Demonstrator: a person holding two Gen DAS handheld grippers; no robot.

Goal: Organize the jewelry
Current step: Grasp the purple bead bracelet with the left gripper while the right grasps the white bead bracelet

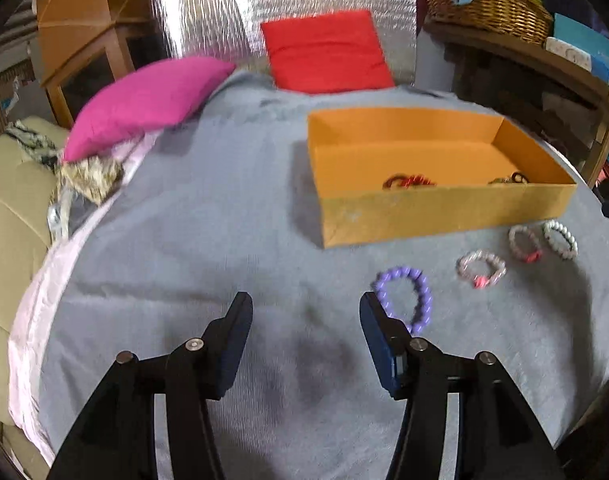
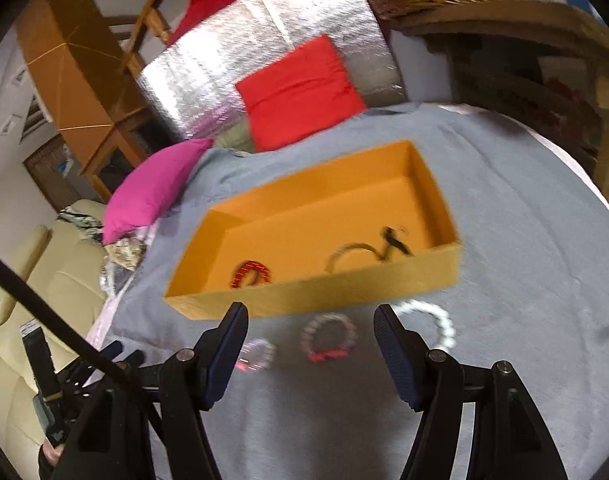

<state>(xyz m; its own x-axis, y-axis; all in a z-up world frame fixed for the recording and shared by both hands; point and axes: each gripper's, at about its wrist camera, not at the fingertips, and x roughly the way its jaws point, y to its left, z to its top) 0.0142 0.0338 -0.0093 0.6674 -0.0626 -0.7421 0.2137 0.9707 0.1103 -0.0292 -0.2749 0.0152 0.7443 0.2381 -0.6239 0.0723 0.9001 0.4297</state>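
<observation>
An orange box sits on the grey cloth and holds a red bracelet and a dark bracelet. In front of it lie a purple bead bracelet, two pale bracelets with red knots and a white bead bracelet. My left gripper is open and empty, its right finger just left of the purple bracelet. My right gripper is open and empty above a pale bracelet, with the white one to its right. The box lies just beyond.
A pink cushion and a red cushion lie at the far end of the cloth. A beige sofa is at left. A wicker basket stands on a wooden shelf at right. A foil sheet stands behind.
</observation>
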